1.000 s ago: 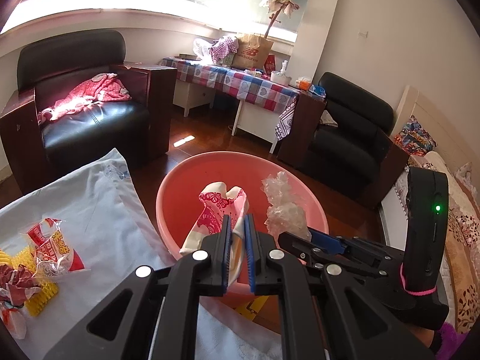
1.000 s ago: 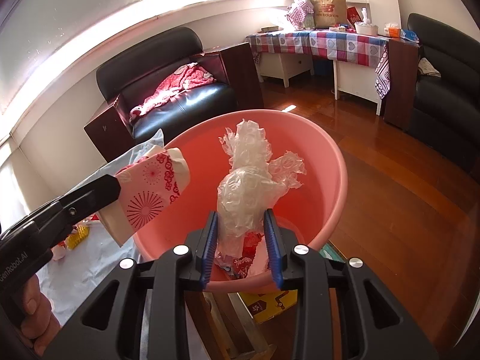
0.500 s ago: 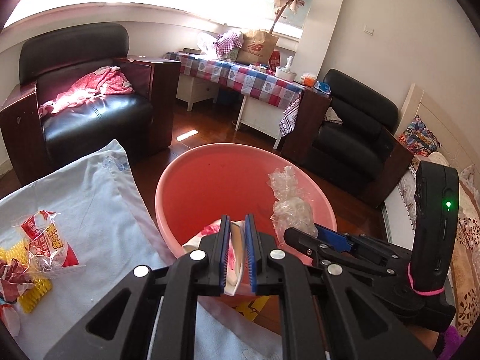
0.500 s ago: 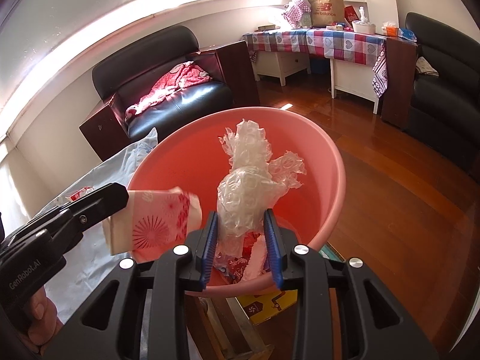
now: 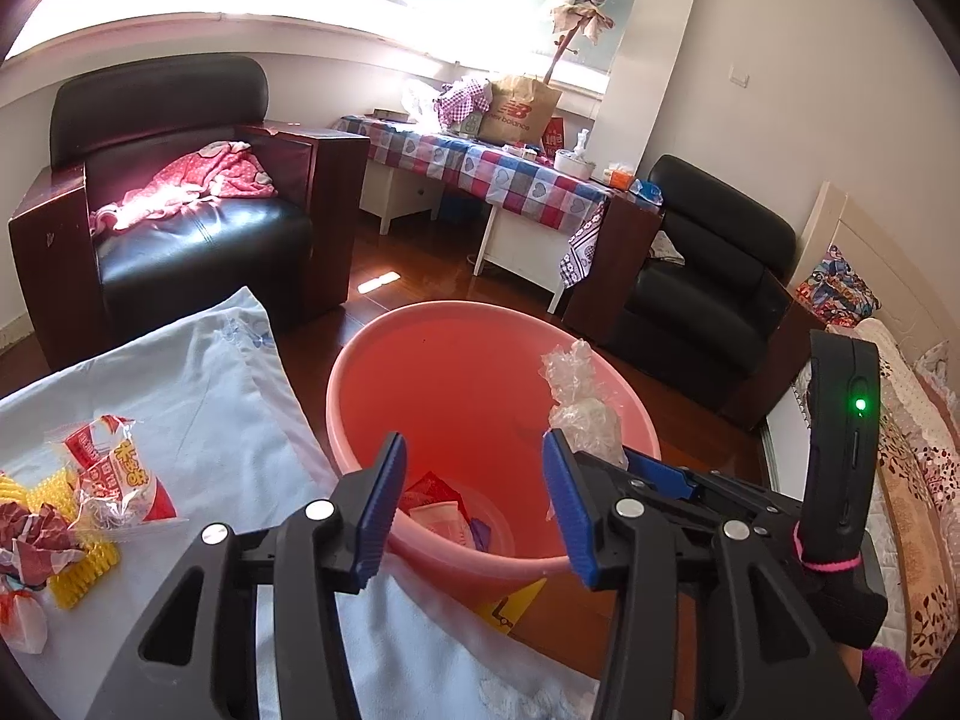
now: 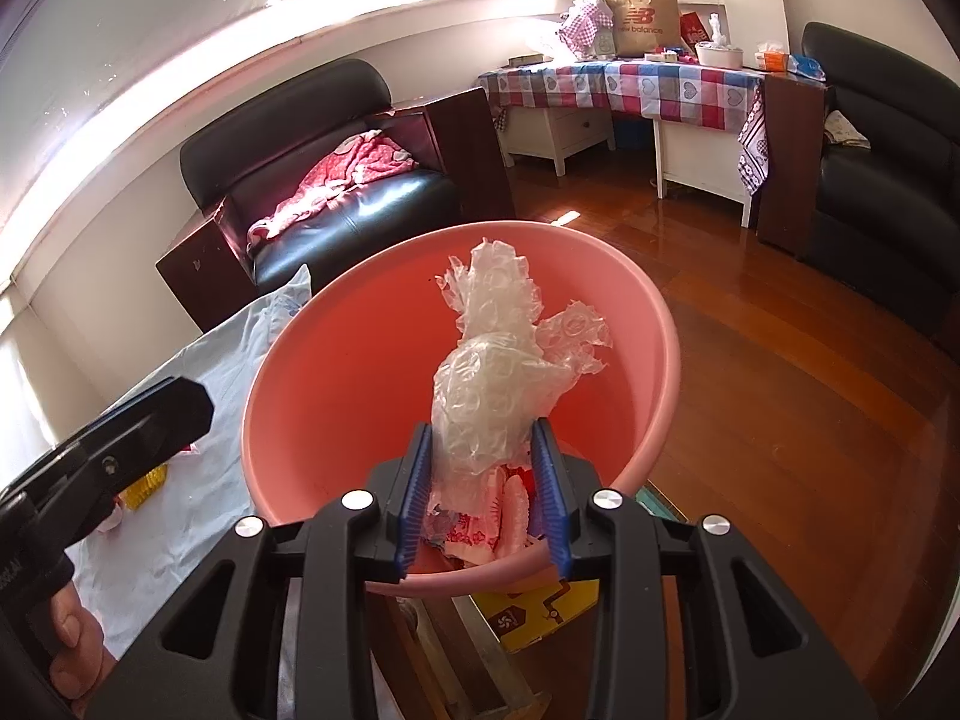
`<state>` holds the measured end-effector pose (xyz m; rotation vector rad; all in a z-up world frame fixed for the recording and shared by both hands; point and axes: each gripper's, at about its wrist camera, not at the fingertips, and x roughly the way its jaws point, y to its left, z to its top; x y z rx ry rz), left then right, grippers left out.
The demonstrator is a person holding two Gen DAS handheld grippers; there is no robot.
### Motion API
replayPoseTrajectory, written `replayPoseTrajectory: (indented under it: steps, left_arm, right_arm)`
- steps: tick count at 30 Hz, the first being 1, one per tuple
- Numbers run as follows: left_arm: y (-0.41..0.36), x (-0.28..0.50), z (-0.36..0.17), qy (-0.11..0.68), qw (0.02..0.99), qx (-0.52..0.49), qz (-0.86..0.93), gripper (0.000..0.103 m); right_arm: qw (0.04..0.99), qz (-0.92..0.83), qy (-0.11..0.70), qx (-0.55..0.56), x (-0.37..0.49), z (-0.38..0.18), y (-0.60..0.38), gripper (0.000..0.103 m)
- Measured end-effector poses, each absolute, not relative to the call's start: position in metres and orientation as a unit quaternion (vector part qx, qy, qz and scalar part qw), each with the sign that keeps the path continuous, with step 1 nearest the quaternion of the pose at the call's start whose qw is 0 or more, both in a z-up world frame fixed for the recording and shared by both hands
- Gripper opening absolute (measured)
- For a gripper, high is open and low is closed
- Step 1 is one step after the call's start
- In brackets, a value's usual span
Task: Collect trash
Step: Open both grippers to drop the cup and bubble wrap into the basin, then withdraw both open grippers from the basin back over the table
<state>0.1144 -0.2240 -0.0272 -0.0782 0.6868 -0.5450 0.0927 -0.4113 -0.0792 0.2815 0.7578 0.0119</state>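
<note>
A pink plastic basin [image 5: 480,360] stands beside the table; it also shows in the right wrist view [image 6: 336,372]. My left gripper [image 5: 474,492] is open and empty over the basin's near rim. A pink-patterned paper cup [image 6: 480,522] lies in the basin bottom among other wrappers [image 5: 444,510]. My right gripper [image 6: 483,480] is shut on a crumpled clear bubble wrap [image 6: 504,372] and holds it over the basin; the wrap also shows in the left wrist view [image 5: 579,408].
A pale blue cloth [image 5: 198,420] covers the table at left, with snack wrappers [image 5: 114,474] and a yellow piece [image 5: 78,576] on it. Black armchairs [image 5: 198,240] and a checkered table [image 5: 498,174] stand behind. A yellow box [image 6: 540,618] lies under the basin.
My left gripper lowered the paper cup into the basin and opened; the cup now lies in the bottom. My right gripper kept hold of the bubble wrap.
</note>
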Motion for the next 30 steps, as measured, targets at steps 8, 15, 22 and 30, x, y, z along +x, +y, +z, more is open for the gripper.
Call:
replayPoseTrajectory:
  steps: [8, 15, 22, 30]
  left_arm:
    - [-0.210, 0.100, -0.024, 0.332, 0.907, -0.043, -0.257, 0.055]
    - [-0.201, 0.088, -0.019, 0.329, 0.909, -0.046, -0.251, 0.055]
    - [-0.189, 0.073, -0.015, 0.330, 0.912, -0.045, -0.238, 0.055]
    - [-0.166, 0.055, -0.009, 0.325, 0.919, -0.045, -0.220, 0.056]
  right_arm:
    - [0.918, 0.008, 0.370, 0.139, 0.091, -0.078, -0.410, 0.043]
    - [0.920, 0.020, 0.366, 0.136, 0.083, -0.071, -0.402, 0.043]
    - [0.922, 0.042, 0.364, 0.126, 0.069, -0.065, -0.387, 0.043]
    - [0.921, 0.066, 0.367, 0.115, 0.059, -0.060, -0.366, 0.043]
